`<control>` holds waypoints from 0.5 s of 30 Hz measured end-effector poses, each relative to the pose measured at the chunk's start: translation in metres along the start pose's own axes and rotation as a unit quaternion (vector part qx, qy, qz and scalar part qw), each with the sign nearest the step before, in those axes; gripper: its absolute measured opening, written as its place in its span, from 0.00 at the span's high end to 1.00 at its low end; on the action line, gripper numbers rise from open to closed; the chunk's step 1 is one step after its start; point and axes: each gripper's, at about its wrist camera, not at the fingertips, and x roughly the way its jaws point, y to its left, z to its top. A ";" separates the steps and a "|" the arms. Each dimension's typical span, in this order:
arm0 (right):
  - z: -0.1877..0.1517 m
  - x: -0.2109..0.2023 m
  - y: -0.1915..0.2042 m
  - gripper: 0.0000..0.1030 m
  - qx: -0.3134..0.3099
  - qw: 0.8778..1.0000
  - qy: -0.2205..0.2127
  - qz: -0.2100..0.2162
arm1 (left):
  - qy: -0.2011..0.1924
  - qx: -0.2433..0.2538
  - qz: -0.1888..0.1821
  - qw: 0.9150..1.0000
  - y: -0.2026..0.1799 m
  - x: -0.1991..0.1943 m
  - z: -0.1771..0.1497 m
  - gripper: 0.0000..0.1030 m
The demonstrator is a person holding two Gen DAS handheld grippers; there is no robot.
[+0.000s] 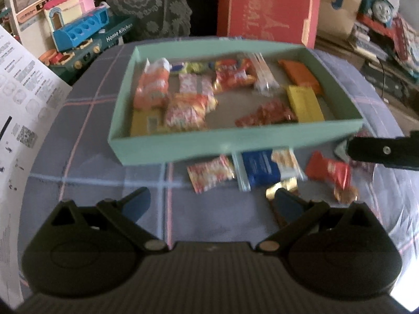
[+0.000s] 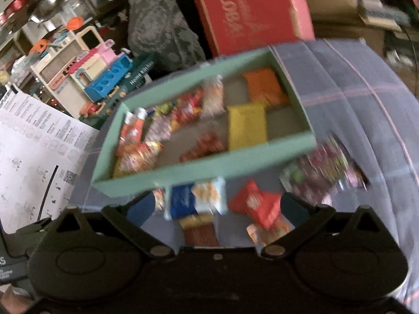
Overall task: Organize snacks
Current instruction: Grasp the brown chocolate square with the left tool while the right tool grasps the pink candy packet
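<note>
Seen from the left wrist, the left gripper [image 1: 212,204] hangs over the checked cloth [image 1: 91,172] with its jaws spread wide and nothing between them. Well ahead of the jaws sits the green box [image 1: 183,144], holding a spread of wrapped snacks: an orange-and-white packet [image 1: 152,86] at the far left, a yellow bar [image 1: 303,102] and an orange packet [image 1: 298,74] toward the right. Off to the left of the jaws a printed sheet [image 1: 23,96] hangs past the cloth's edge. Between the jaws and the box's near wall lie loose snacks on the cloth: a red-and-white candy packet [image 1: 209,174] just ahead of the gap, a blue packet [image 1: 262,170] ahead of the right jaw, a gold-ended bar [image 1: 281,187] touching that jaw's tip, and a red packet [image 1: 330,171] further right. The right gripper's finger [image 1: 385,153] reaches in from the right edge, beside the box's near right corner.

From the right wrist, the right gripper [image 2: 217,206] also has its jaws wide apart and empty. The blue packet [image 2: 183,201] lies between them toward the left jaw, the gold-ended bar [image 2: 199,227] just behind it, and the red packet [image 2: 256,204] close against the right jaw. A blurred multicoloured bag [image 2: 322,170] lies ahead and right of the right jaw. The green box [image 2: 209,167] stands just ahead of the jaws.
</note>
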 end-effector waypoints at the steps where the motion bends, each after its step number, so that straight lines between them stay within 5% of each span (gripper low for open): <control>1: -0.006 -0.001 -0.007 0.00 0.010 1.000 0.005 0.001 | 0.003 0.003 0.001 1.000 -0.001 0.001 -0.004 0.00; 15: -0.065 -0.005 -0.065 0.00 0.066 0.997 0.030 -0.037 | 0.047 0.016 -0.003 0.999 -0.021 0.020 -0.028 0.00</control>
